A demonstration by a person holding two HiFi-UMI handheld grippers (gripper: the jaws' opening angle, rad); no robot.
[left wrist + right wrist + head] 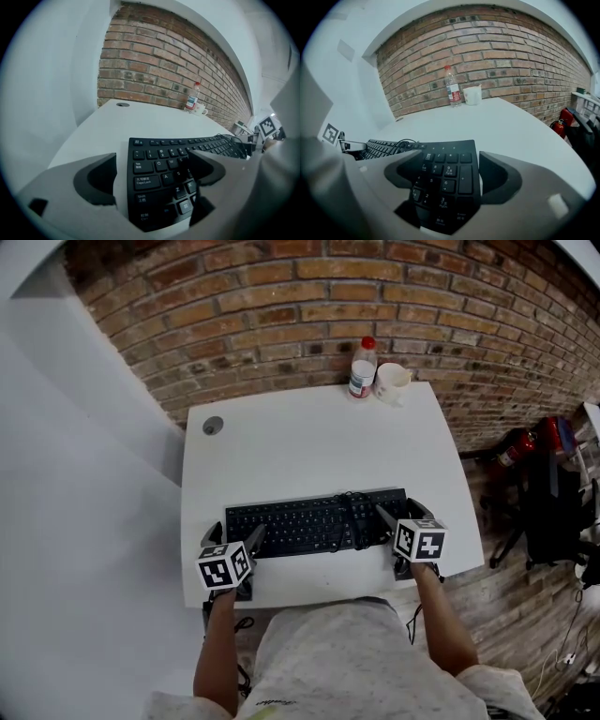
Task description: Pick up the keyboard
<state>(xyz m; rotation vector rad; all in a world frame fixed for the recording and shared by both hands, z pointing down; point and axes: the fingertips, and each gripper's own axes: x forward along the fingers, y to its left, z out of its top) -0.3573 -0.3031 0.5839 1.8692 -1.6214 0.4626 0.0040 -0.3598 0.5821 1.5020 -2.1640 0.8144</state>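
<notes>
While a person stands at the 6 o'clock edge of a white table (309, 442), a black keyboard (319, 521) lies flat along that near side, its length running from 9 to 3 o'clock. The left gripper (234, 535) is at the keyboard's 9 o'clock end with its jaws spread wide. One jaw stands off the end over bare table and the other over the keys, and neither pad presses on anything. The right gripper (405, 514) is at the 3 o'clock end, equally wide, with the number pad lying loose between its jaws. A black cable (354, 512) is coiled on the keys right of centre.

A red brick wall (328, 296) runs behind the table at 12 o'clock, and a plain white wall (84, 521) fills the 9 o'clock side. At 1 o'clock on the table's far edge a red-capped bottle (363, 367) stands just beside a white mug (391, 381). A round grommet (213, 426) sits at 10 o'clock. Beyond the table at 3 o'clock, red canisters (514, 448) rest on a wood-plank floor (506, 615).

The left gripper view shows key legends: Tab, Caps Lock, Shift, then Q, W, A, S, Z. The right gripper view shows the digits 2, 3, 5, 6, 8 and 9. The bottle's red-and-white label is too small to read.
</notes>
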